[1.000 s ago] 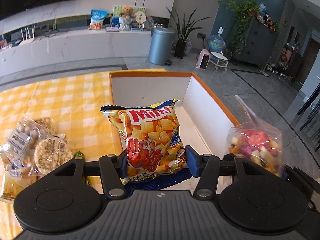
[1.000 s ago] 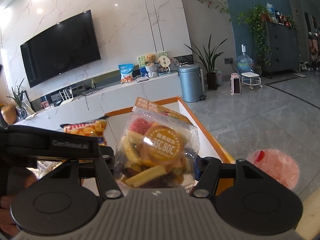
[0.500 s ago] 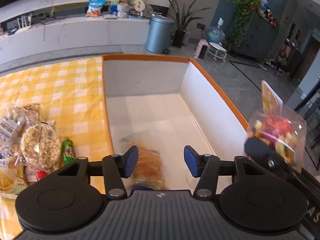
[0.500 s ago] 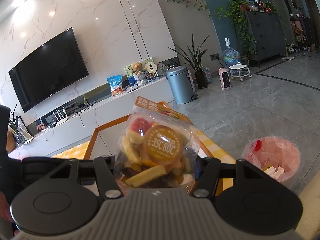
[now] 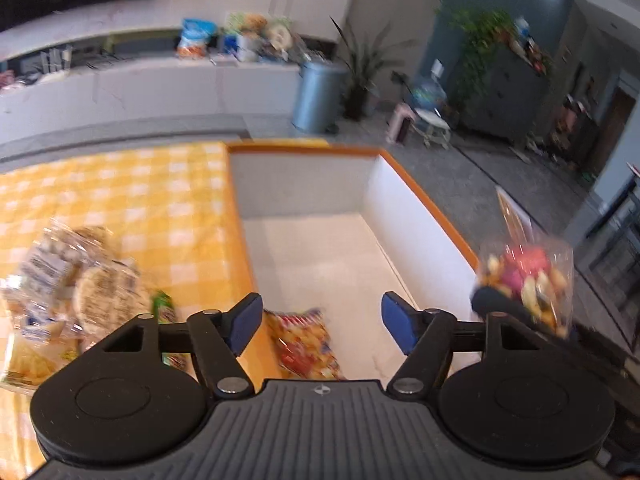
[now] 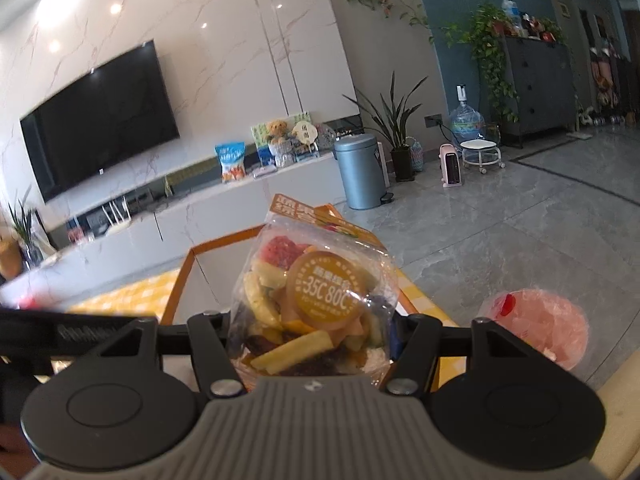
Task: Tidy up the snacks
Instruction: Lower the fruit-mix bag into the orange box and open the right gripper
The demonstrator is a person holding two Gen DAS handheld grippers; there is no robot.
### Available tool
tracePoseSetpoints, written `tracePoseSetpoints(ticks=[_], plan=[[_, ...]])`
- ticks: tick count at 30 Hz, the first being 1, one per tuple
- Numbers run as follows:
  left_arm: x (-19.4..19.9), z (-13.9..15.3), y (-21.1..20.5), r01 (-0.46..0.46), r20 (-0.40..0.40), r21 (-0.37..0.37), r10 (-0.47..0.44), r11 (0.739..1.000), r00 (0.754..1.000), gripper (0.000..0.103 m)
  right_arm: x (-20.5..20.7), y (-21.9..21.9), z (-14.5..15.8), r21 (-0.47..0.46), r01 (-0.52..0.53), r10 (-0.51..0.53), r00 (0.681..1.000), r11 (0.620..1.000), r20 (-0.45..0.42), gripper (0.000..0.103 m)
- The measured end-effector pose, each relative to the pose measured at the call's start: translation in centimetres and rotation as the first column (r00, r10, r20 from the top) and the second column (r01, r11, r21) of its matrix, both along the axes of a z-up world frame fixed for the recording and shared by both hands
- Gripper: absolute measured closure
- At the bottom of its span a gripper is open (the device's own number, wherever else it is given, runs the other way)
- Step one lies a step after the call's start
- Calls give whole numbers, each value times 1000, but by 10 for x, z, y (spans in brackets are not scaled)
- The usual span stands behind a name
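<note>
My left gripper [image 5: 322, 326] is open and empty above the near end of a white box with an orange rim [image 5: 424, 200]. A yellow and red chips bag [image 5: 304, 344] lies on the box floor just below the fingers. My right gripper [image 6: 314, 334] is shut on a clear bag of dried fruit chips [image 6: 312, 308] with an orange round label. That bag also shows in the left wrist view [image 5: 528, 280], held beyond the box's right wall. The box rim shows in the right wrist view [image 6: 224, 240].
Several more snack packs [image 5: 80, 292] lie on the yellow checked tablecloth [image 5: 120, 200] left of the box. A pink-lined bin [image 6: 536, 328] stands on the floor to the right. A grey trash can [image 6: 360, 172] and a long white cabinet stand far behind.
My left gripper opened and let the chips bag drop into the box, then pulled back a little. My right gripper still holds the fruit chips bag and shifted slightly.
</note>
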State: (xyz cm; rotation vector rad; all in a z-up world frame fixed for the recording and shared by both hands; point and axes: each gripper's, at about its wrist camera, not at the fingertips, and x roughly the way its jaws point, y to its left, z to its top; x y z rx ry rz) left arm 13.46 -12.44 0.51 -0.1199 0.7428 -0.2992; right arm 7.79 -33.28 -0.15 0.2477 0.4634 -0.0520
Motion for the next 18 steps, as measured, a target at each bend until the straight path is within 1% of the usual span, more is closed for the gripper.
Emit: tracePoseSetpoints(ticks=[2, 4, 10, 12, 14, 16, 18], plan=[[-4, 5, 8, -24, 33, 5, 24, 1000, 999, 20, -1, 5, 5, -36, -5, 5, 1000, 999, -11, 43], [-6, 9, 17, -39, 48, 0, 39, 999, 998, 18, -2, 11, 10, -73, -16, 16, 1000, 997, -7, 43], [-5, 5, 48, -90, 21, -40, 91, 995, 996, 17, 1, 33, 23, -197, -51, 47, 999, 979, -24, 43], [-4, 1, 58, -96, 16, -52, 97, 994, 995, 17, 4, 42, 25, -241, -70, 63, 997, 968, -38, 43], [-3, -5, 66, -105, 10, -56, 106, 993, 994, 17, 9, 51, 26, -287, -111, 98, 993, 952, -60, 43], [0, -12, 74, -118, 0, -58, 118, 991, 993, 17, 16, 60, 25, -330, -155, 131, 987, 931, -93, 43], [6, -19, 81, -140, -26, -61, 139, 988, 990, 17, 23, 68, 21, -363, -196, 158, 979, 911, -131, 43]])
